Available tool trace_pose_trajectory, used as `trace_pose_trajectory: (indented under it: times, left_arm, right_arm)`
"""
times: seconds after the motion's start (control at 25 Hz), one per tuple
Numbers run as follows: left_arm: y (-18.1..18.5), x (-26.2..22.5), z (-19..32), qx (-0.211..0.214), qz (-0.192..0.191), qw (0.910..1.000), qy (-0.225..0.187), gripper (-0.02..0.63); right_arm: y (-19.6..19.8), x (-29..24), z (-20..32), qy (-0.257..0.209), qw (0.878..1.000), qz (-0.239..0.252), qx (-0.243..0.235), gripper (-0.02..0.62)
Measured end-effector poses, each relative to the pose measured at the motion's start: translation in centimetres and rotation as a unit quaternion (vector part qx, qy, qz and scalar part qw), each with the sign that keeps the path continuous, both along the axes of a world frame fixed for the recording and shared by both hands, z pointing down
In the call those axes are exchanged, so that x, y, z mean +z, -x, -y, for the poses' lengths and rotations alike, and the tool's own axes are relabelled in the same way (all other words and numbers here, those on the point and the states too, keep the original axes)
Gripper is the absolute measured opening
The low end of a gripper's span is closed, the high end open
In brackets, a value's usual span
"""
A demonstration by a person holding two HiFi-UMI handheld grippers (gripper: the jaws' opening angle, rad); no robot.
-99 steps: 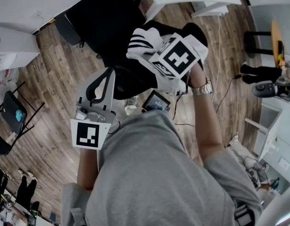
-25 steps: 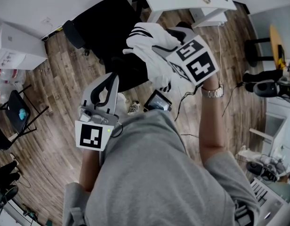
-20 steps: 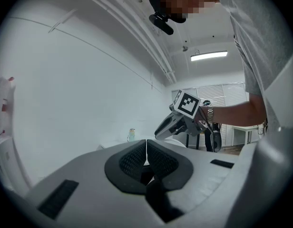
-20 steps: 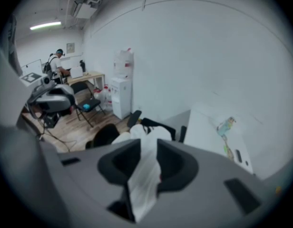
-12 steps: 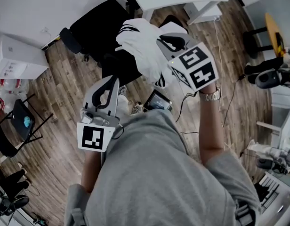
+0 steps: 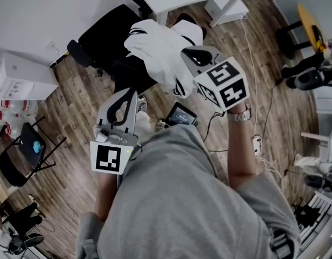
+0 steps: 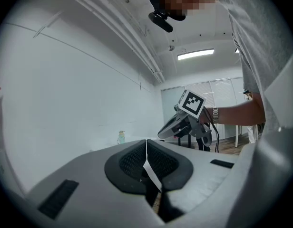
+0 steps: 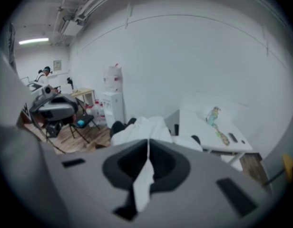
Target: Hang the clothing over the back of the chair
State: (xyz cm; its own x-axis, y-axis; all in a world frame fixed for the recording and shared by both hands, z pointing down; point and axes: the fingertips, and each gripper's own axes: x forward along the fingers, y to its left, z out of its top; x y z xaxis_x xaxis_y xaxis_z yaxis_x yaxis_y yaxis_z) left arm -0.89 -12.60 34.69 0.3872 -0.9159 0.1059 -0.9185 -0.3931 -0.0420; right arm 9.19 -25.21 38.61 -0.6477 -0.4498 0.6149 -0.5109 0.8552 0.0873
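Now: clothing on chair, both grippers closed

White clothing [image 6: 158,50] with black stripes lies bunched over the back of the black chair [image 6: 106,28] and hangs down the side nearer the person. Right gripper [image 6: 186,54] sits just beside the clothing, at the right of the chair back as the head view shows it. Its jaws have just been closing and now meet. A pale strip shows in their seam; whether it is fabric cannot be told. Left gripper [image 6: 130,91] hangs at the near side of the chair, apart from the clothing, jaws pressed together.
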Motion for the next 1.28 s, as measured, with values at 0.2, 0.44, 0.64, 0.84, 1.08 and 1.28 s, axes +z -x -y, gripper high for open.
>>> trace_pose_trajectory:
  times: [0.2,0.44,0.64,0.84,1.08,1.28]
  left_arm:
    - [-1.2,-0.4,-0.9,0.009,0.01,0.9999,-0.002,0.037]
    - [-2.4,-0.9,-1.8,0.019,0.022,0.9995,-0.011,0.037]
    - [-3.1,-1.6,-2.8,0.028,0.023,0.9991,-0.021,0.037]
    - [-3.6,-1.7,-3.4,0.032,0.019,0.999,-0.023,0.037]
    - [-4.5,-1.7,-3.7,0.042,0.014,0.9987,-0.024,0.037]
    - [-6.1,-1.9,-4.0,0.058,0.016,0.9977,-0.031,0.037]
  right_arm:
    - [-1.8,-0.6,-1.6,0.015,0.999,0.047,0.02,0.035]
    - [-3.5,-0.9,-3.7,0.029,0.995,0.088,0.035,0.035]
    - [-4.5,-2.3,-5.7,0.029,0.988,0.142,0.048,0.035]
    - [-6.1,-3.3,-7.3,0.022,0.982,0.174,0.07,0.035]
    - [-8.6,-3.6,-9.2,0.013,0.977,0.192,0.095,0.035]
    - [-10.1,-3.3,-11.4,0.006,0.977,0.194,0.087,0.035]
